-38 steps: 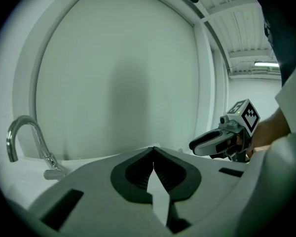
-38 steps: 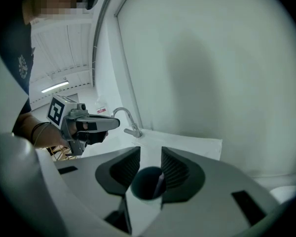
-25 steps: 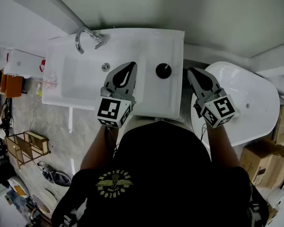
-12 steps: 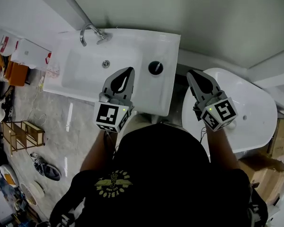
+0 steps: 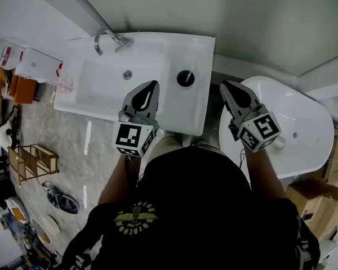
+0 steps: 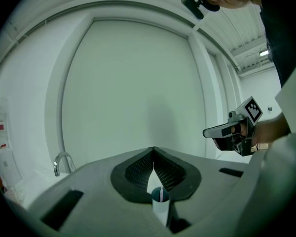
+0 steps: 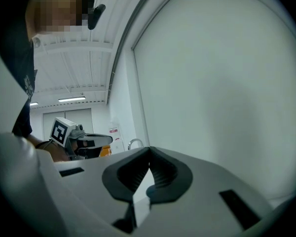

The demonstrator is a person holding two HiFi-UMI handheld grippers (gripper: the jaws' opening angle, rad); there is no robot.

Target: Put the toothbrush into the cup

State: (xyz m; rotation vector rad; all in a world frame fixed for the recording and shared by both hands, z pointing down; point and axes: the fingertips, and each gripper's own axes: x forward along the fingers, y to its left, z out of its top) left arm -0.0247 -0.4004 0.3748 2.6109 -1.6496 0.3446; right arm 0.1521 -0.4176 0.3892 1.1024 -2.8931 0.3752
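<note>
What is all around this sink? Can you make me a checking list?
Surface: white sink, basin bare, tap at back left.
Job's things: cup on the sink's right ledge; toothbrush already stands in it.
Clutter: nothing seen on the sink.
Grippers: left gripper and right gripper, jaws together, both empty.
Cables: thin lead under the left gripper, it seems.
Surroundings: white tub at right; shoes and boxes on the floor at left.

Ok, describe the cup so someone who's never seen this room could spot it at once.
Find the white sink against the wall, faucet at its back left. On the flat ledge right of the basin stands the cup. It is the only loose thing there, round and dark-mouthed, with a thin white toothbrush in it.
</note>
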